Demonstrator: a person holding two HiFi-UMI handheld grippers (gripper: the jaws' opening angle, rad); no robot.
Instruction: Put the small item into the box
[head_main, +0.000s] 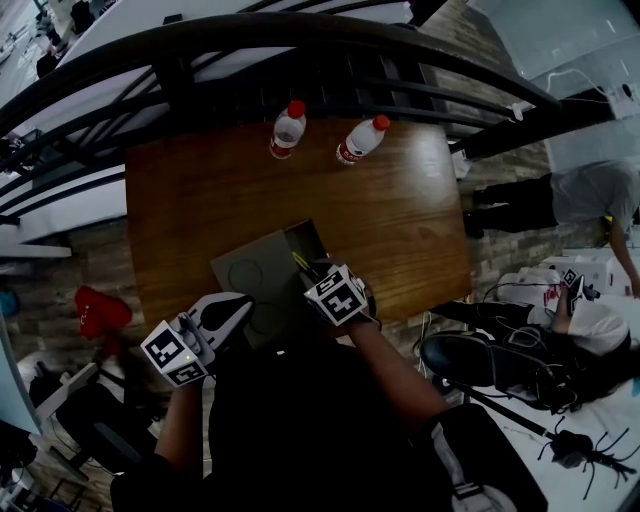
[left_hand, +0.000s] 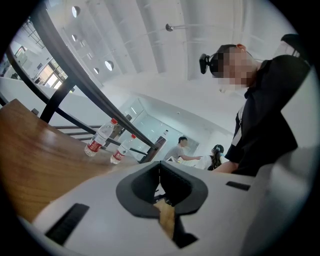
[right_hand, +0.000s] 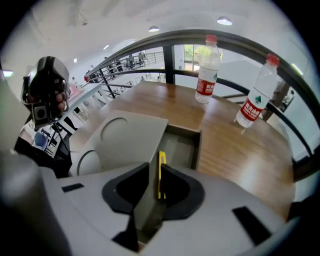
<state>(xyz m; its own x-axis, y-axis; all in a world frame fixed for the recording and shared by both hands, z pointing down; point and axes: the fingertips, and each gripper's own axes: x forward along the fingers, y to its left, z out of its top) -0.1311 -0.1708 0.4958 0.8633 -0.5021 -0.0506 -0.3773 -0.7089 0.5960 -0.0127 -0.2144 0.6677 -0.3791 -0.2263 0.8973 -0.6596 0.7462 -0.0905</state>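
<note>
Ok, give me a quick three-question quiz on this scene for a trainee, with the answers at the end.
1. True or false: the right tongs grip a small yellow item.
2. How many bottles are on the table? A one, B two, C four.
3. Fill in: the end of the box facing the bottles is ___.
Key: 1 true; 2 B; 3 open.

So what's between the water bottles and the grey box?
Nothing: only bare brown wooden table lies between the clear red-capped plastic bottles and the grey cardboard box, as the head view shows.
</note>
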